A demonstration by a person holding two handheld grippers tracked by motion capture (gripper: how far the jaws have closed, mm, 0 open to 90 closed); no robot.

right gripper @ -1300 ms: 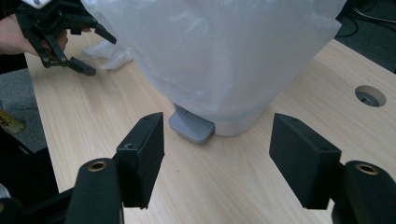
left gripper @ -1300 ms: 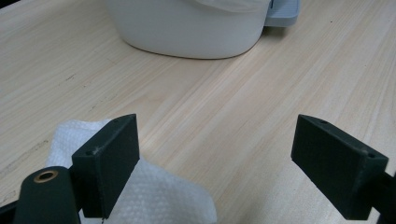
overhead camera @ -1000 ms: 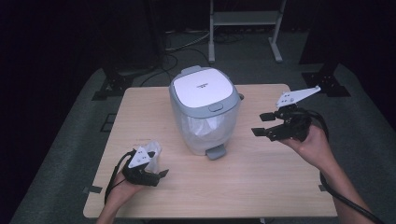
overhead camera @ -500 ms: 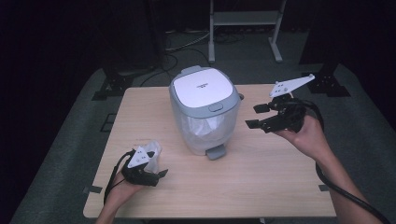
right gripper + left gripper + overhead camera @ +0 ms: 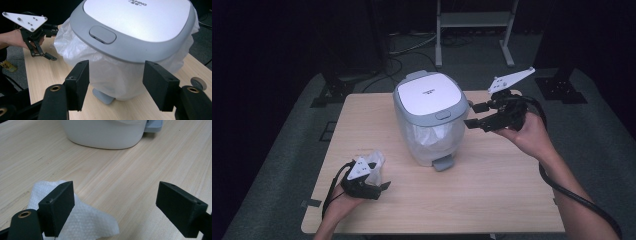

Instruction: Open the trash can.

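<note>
**Desk:** Item one, the right tongs?

**Operator:** Right gripper (image 5: 471,115): since a second ago I have lifted it off the table and brought it in toward the bin (image 5: 429,117). It now hangs at the bin's 3 o'clock, level with the grey rim of the lid (image 5: 428,92). Its jaws are spread and have just been closing a little, with nothing between them. In the right gripper view the liner bag (image 5: 75,47) and the lid's push-button (image 5: 102,34) lie ahead of the jaws, not touched.

**Desk:** Item two, the left?

**Operator:** Left gripper (image 5: 379,187): unmoved, resting low at the table's (image 5: 512,200) 7 o'clock corner. Its jaws are spread wide and pinch nothing. The paper tissue (image 5: 87,220) lies flat on the wood, partly under one pad, and the other pad stands well apart from it.

**Desk:** Item three, the bin?

**Operator:** It stands upright at the table's centre with the lid down. The pedal (image 5: 443,163) is on its 6 o'clock face, toward me. The tissue is at the bin's 7 o'clock, near but apart.

**Desk:** Meaning for the job?

**Operator:** I judge the right hand is lining up to open the lid, and the tissue is not yet picked up. The lid has to come up before the left can carry the tissue over.
</note>
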